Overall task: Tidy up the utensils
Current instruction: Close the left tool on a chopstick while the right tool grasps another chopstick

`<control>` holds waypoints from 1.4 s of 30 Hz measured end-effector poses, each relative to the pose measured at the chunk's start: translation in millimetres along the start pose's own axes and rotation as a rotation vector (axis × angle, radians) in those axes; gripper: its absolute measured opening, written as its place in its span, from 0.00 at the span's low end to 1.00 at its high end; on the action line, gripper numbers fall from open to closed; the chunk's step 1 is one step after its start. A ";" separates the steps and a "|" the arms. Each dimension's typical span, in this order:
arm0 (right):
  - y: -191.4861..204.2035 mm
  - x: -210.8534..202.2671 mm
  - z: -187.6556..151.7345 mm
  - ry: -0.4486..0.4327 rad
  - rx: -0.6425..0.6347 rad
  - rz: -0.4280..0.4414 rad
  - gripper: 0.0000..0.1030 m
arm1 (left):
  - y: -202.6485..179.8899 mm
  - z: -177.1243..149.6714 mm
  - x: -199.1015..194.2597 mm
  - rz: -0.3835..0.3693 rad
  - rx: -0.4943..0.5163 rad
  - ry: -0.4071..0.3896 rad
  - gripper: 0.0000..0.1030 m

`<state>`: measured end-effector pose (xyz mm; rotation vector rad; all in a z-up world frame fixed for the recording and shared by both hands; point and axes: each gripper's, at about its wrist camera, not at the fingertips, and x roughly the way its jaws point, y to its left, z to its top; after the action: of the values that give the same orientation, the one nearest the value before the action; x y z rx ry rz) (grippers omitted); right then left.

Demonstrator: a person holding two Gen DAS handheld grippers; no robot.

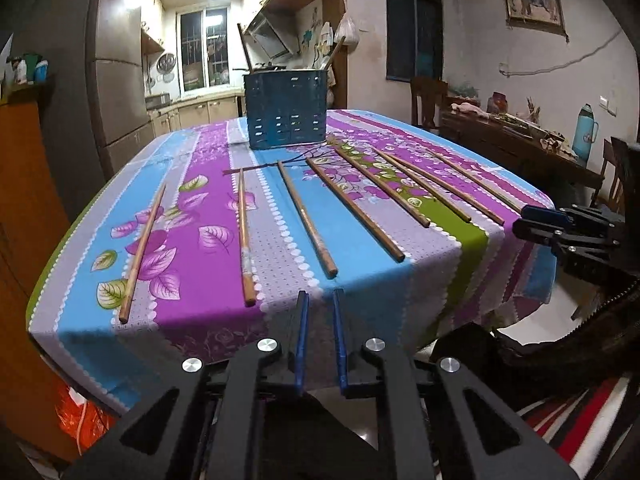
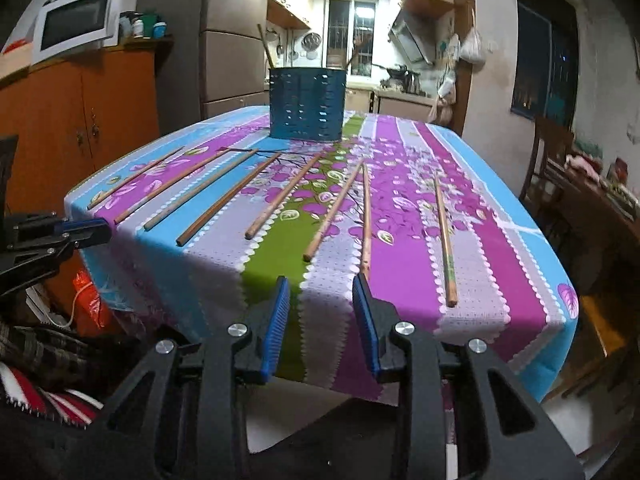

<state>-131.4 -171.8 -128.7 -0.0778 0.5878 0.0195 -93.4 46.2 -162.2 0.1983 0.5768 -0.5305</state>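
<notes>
Several wooden chopsticks (image 1: 306, 218) lie side by side on the flowered tablecloth (image 1: 440, 260), pointing towards a blue perforated utensil holder (image 1: 286, 110) at the far end. A couple of sticks stand in the holder. My left gripper (image 1: 320, 300) hovers at the near table edge, just short of one chopstick's end, jaws narrowly apart with nothing between them. My right gripper (image 2: 321, 284) is open and empty at the same edge, a chopstick (image 2: 366, 220) ending just beyond its right fingertip. Each gripper shows in the other's view: right gripper (image 1: 534, 224), left gripper (image 2: 90, 232). The holder (image 2: 307, 104) stands straight ahead.
An orange wooden cabinet (image 2: 80, 120) with a microwave (image 2: 76, 20) stands left of the table. A cluttered side table (image 1: 520, 136), a chair (image 1: 428, 100) and a blue thermos (image 1: 585, 132) are on the right. An orange bag (image 1: 80, 412) lies under the table.
</notes>
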 end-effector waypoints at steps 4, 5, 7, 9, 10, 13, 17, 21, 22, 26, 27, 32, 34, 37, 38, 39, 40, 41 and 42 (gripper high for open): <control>6.7 -2.4 -6.3 -0.040 -0.019 -0.007 0.30 | -15.8 14.0 3.0 0.106 0.084 -0.054 0.13; 8.1 -4.0 -6.8 -0.050 -0.025 -0.007 0.30 | -21.0 16.5 2.6 0.118 0.110 -0.069 0.14; 9.8 -5.3 -5.3 -0.053 -0.030 0.003 0.30 | -25.6 21.8 5.8 0.116 0.138 -0.077 0.16; 14.8 -6.1 -4.4 -0.060 -0.043 0.008 0.30 | -26.6 23.8 13.7 0.134 0.145 -0.066 0.22; 17.8 -5.4 -3.3 -0.062 -0.058 0.005 0.30 | -24.0 24.2 18.6 0.134 0.129 -0.057 0.22; 26.8 -2.2 -0.5 -0.071 -0.094 0.011 0.30 | -16.3 24.7 29.0 0.113 0.087 -0.024 0.23; 47.1 13.0 11.4 -0.087 -0.142 0.012 0.30 | -11.3 21.9 41.5 0.086 0.062 -0.008 0.23; 58.7 38.4 22.3 -0.061 -0.113 -0.026 0.30 | -7.9 20.2 44.1 0.072 0.023 -0.028 0.23; 60.5 43.9 23.7 -0.051 -0.111 -0.037 0.30 | -7.4 19.6 44.2 0.070 0.015 -0.033 0.23; 65.4 63.1 25.6 -0.010 -0.088 -0.080 0.29 | -13.2 17.1 43.5 0.100 0.030 -0.053 0.23; 64.1 64.8 26.0 -0.011 -0.074 -0.087 0.29 | -13.8 16.6 43.6 0.104 0.033 -0.057 0.23; 59.4 68.5 25.6 -0.004 -0.005 -0.091 0.24 | -15.2 14.2 42.7 0.109 0.036 -0.070 0.23; 61.3 68.2 24.5 -0.010 0.002 -0.092 0.20 | -18.1 12.7 41.0 0.117 0.048 -0.076 0.23; 64.0 68.9 22.8 -0.021 0.007 -0.099 0.15 | -16.1 11.7 40.5 0.104 0.033 -0.085 0.21; 65.0 68.5 21.7 -0.027 0.008 -0.097 0.11 | -15.6 11.8 40.6 0.096 0.031 -0.085 0.18; 66.0 68.5 20.9 -0.031 0.010 -0.092 0.09 | -16.7 11.5 40.6 0.092 0.034 -0.086 0.16; 67.1 68.1 20.4 -0.036 0.009 -0.091 0.07 | -17.7 11.2 40.6 0.090 0.038 -0.087 0.15; 67.7 67.8 20.0 -0.040 0.011 -0.089 0.06 | -18.0 11.6 40.7 0.086 0.039 -0.088 0.13; 67.2 67.7 20.1 -0.042 0.016 -0.087 0.06 | -17.9 11.8 40.9 0.083 0.040 -0.087 0.11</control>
<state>-66.7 -103.5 -154.2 -0.0875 0.5425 -0.0679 -68.3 10.0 -176.2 0.2351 0.4712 -0.4686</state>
